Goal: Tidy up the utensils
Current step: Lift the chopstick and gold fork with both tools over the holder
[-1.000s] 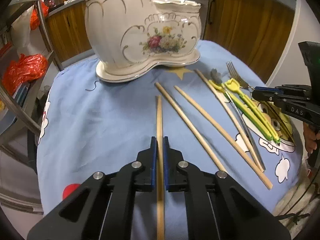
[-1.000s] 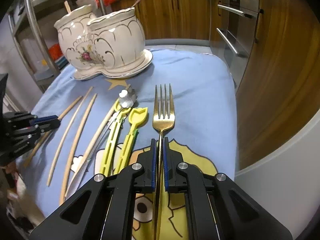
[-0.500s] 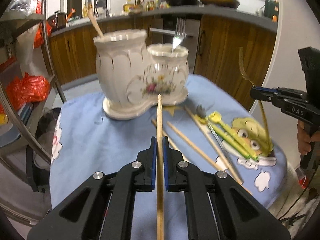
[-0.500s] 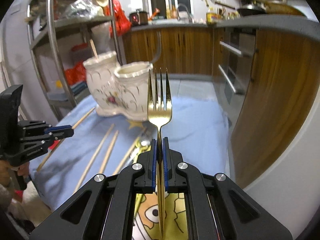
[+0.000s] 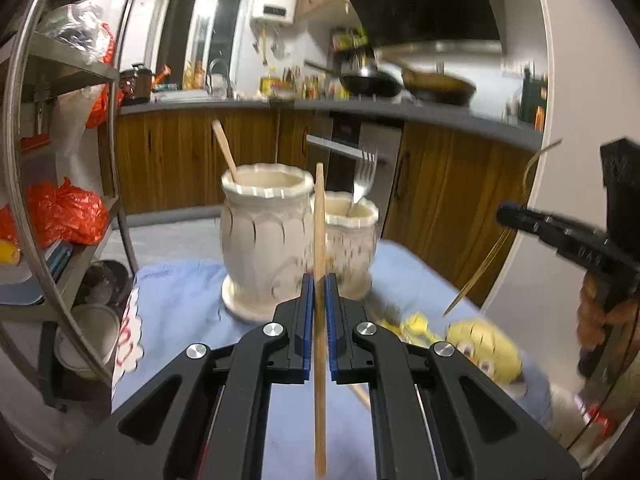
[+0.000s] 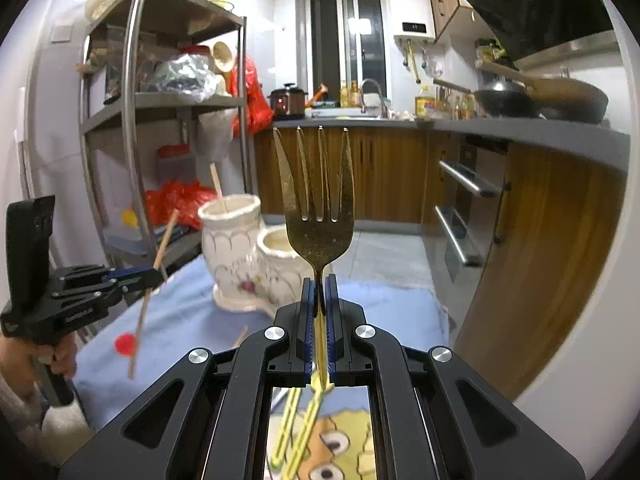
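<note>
My left gripper (image 5: 319, 284) is shut on a wooden chopstick (image 5: 319, 240) and holds it upright above the table, in front of the white ceramic double utensil holder (image 5: 268, 236). The holder's tall pot holds a wooden stick (image 5: 225, 150); its short pot holds a silver fork (image 5: 363, 180). My right gripper (image 6: 319, 286) is shut on a gold fork (image 6: 318, 216), tines up, raised before the holder (image 6: 240, 260). The left gripper also shows in the right wrist view (image 6: 154, 274), and the right gripper in the left wrist view (image 5: 508, 216).
Yellow-green utensils (image 6: 296, 416) and more chopsticks (image 5: 360, 394) lie on the blue cloth-covered table (image 5: 188, 320). A metal shelf rack (image 6: 132, 128) stands at the left. Wooden cabinets and a counter (image 6: 520, 136) run behind and to the right.
Both grippers have lifted their utensils off the table and tilted up. The chopstick and gold fork now stand upright, raised in front of the holder.
</note>
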The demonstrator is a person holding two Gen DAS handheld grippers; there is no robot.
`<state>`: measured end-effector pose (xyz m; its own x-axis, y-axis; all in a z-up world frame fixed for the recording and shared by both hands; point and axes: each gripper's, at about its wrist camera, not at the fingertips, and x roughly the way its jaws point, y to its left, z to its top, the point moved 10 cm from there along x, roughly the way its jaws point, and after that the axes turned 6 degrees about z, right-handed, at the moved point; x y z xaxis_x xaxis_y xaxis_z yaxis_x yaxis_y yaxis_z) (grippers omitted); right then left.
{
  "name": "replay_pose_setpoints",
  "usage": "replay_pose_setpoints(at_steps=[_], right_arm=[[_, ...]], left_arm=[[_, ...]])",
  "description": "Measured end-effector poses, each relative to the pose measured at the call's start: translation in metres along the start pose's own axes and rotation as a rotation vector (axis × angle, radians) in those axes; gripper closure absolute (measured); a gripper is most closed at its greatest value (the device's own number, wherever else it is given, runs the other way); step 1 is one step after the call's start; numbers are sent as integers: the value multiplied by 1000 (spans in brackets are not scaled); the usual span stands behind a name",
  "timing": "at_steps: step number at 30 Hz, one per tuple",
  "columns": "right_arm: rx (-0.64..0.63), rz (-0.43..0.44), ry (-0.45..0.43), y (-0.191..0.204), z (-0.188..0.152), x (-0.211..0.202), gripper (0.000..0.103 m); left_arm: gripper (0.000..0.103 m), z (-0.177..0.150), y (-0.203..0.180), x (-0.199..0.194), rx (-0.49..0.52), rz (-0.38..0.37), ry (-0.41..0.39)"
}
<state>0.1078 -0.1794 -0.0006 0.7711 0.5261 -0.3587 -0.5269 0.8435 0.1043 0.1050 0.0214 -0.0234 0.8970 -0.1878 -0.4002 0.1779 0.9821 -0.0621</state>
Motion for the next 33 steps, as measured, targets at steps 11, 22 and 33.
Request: replay_pose_setpoints(at_steps=[11, 22, 33], right_arm=[[67, 64, -47, 0, 46, 17, 97], [43, 99, -106, 8, 97, 34, 97], [65, 111, -210, 8, 137, 58, 97]], left_arm=[[98, 73, 7, -7, -11, 17, -174], [98, 132, 6, -25, 4, -17, -228], [98, 196, 20, -21, 14, 114, -369]])
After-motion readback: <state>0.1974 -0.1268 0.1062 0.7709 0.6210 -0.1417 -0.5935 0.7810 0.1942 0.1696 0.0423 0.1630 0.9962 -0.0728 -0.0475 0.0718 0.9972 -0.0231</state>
